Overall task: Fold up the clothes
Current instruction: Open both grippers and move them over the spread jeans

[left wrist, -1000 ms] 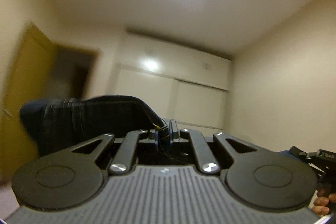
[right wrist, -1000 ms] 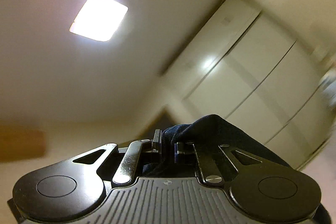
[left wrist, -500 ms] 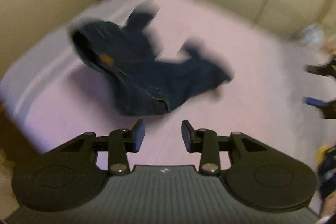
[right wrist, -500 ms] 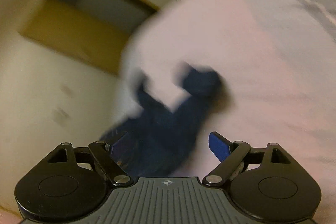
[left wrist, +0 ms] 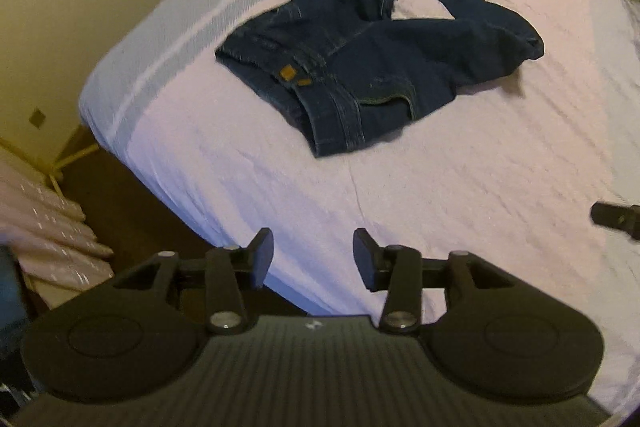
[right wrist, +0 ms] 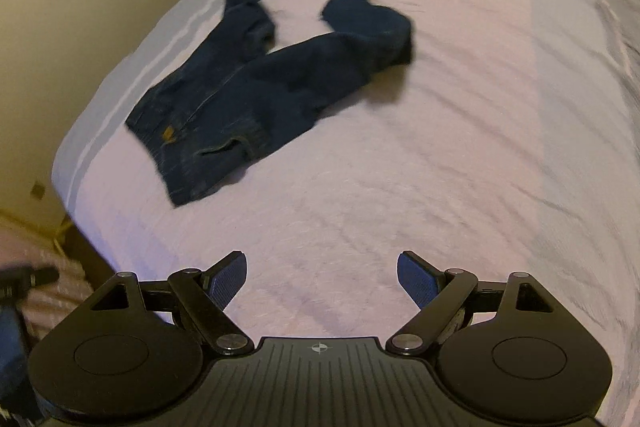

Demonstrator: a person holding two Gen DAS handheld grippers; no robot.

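Jeans on the bed, both grippers empty.

The dark jeans (left wrist: 372, 55) lie crumpled on the pink bed (left wrist: 440, 207), well ahead of both. The left gripper (left wrist: 313, 259) is opening, nothing between its fingers; the right gripper (right wrist: 321, 277) is spread wide, holding nothing.

Both cameras sat on handheld grippers and looked steeply down and forward along their own fingers onto a bed (left wrist: 224, 163) covered with a pale pink sheet. The left wrist view stood over the bed's near left corner, with floor and wall filling its left side. The right wrist view stood further right, taking in more of the bed's (right wrist: 460, 147) far and right stretches. Each was well back from the dark jeans (left wrist: 360, 67), which lay in the far left part of both views (right wrist: 256, 91); that garment and the striped left edge were shared.
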